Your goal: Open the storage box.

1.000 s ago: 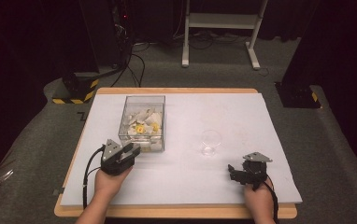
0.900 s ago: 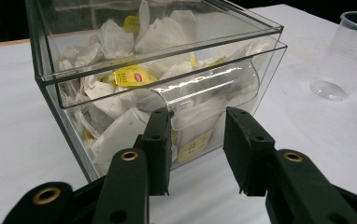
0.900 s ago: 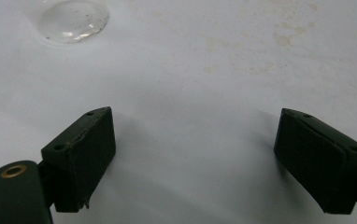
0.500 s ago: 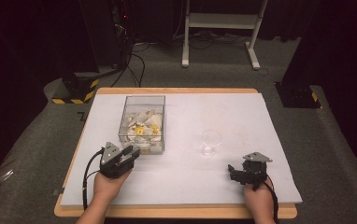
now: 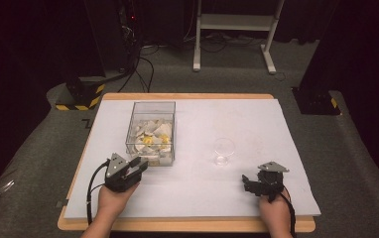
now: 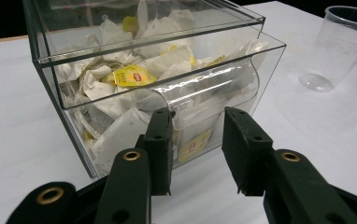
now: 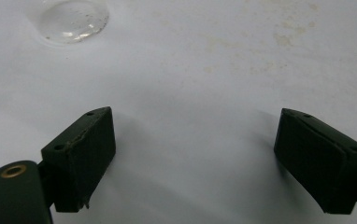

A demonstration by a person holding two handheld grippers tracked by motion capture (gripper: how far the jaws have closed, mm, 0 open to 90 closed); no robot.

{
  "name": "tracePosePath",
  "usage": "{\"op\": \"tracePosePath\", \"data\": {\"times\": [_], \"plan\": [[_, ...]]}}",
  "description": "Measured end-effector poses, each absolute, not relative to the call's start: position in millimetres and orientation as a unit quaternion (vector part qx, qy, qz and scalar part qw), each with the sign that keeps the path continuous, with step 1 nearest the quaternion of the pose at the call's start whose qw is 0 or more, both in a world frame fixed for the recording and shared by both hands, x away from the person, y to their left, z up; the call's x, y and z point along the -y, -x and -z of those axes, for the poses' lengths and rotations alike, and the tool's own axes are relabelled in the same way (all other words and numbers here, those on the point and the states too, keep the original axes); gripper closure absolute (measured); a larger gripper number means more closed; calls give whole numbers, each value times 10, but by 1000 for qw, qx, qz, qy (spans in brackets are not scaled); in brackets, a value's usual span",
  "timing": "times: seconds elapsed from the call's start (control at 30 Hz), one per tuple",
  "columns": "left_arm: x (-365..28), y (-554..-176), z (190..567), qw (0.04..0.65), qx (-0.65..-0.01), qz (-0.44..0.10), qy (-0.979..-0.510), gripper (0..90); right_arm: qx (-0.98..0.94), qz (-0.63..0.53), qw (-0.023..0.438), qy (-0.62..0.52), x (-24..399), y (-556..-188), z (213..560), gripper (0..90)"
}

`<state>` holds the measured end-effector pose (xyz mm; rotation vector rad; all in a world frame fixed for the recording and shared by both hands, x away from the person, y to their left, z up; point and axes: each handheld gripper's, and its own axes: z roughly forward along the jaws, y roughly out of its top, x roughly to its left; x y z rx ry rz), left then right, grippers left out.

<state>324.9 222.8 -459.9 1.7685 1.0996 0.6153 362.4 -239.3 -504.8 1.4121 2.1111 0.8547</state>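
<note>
Two tongs rest low over the white-covered desk point(image 5: 197, 124). The left tongs point(image 5: 137, 166), jaws parted with nothing between them, sit just before the near wall of the clear square plastic box of paper tea-bag sachets point(image 5: 152, 131), at its curved dispensing opening point(image 6: 214, 88). The right tongs point(image 5: 248, 182) stand released, wide apart, over bare white surface near the desk's near right edge. Open desk lies between them; a clear plastic cup point(image 5: 223, 150) stands right of the box, well apart.
</note>
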Motion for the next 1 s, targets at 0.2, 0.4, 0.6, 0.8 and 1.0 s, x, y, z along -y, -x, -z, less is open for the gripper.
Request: {"op": "tracePosePath", "data": {"times": [0.2,0.4,0.6,0.8,1.0], "plan": [[-2241,-3189,4604,466,-439,-253,-725,640,-767,-311,230,-512,2393,-3624,5048,125],[-2238,-3120,4611,466,-437,-256,-726,640,-767,-310,231,-512,2390,-3622,5048,125],[-2239,-3076,4618,463,-434,-259,-728,642,-767,-310,231,-512,2391,-3623,5048,125],[-2260,-3040,4616,456,-435,-260,-731,645,-767,-310,230,-512,2392,-3624,5048,125],[-2334,-2989,4572,450,-437,-275,-728,655,-767,-310,230,-512,2393,-3624,5048,124]]}}
